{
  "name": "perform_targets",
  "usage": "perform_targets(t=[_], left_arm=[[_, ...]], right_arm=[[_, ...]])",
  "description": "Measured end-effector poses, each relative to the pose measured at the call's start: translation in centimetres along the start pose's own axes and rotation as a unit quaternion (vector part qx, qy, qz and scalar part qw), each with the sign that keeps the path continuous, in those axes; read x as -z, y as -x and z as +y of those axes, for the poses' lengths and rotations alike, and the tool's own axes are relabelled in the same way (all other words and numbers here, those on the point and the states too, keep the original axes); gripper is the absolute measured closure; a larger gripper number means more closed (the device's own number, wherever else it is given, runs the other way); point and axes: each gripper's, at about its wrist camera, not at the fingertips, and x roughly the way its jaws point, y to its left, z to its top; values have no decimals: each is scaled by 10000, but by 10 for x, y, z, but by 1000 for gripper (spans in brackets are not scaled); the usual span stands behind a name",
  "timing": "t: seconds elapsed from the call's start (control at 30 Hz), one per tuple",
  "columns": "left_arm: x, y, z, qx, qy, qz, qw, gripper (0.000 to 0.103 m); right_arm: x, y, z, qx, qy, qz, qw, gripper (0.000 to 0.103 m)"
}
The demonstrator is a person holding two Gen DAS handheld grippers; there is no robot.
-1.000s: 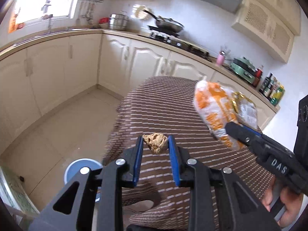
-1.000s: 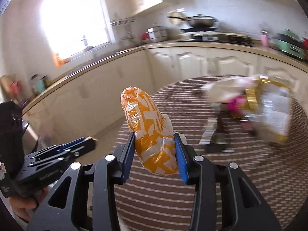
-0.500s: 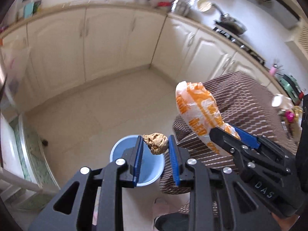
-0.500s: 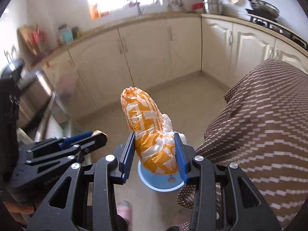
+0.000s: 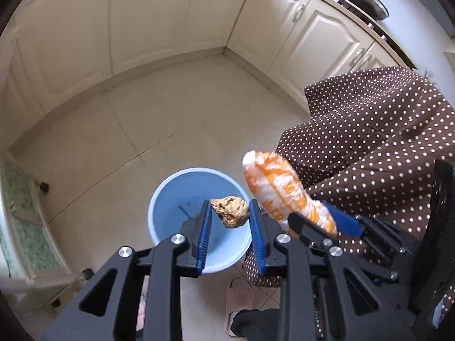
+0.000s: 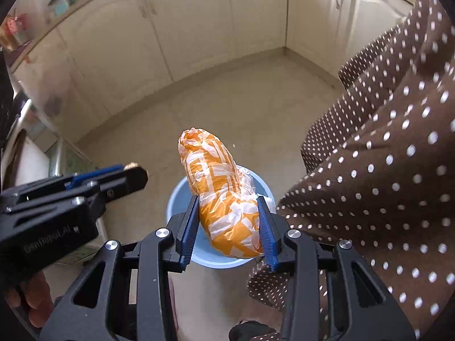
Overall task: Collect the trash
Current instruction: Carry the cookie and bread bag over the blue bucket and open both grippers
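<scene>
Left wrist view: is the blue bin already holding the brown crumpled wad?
No, the brown crumpled wad is clamped between the left gripper jaws above the blue bin.

Bin [image 5: 170, 196] sitting on floor [image 5: 159, 125], left of tablecloth [image 5: 378, 142]; slipper [image 5: 241, 289] lying near; cabinets [image 5: 170, 14] standing far.
</scene>
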Motion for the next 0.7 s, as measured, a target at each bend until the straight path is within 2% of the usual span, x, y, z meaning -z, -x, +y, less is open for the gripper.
perform_targets(t=[0.13,0.27,0.7], left_arm=[[-5,-15,-2,120,-24,18,9999,75],[-4,-19,-2,86,-47,48,9999,63],[0,-5,18,-199,185,-34,9996,61]], right_arm=[[-4,-8,-12,236,-115,-85,9996,65],[-4,-15,-16,264,-169,-24,9995,65],[-12,-32,-5,2,-250,141,9996,64]])
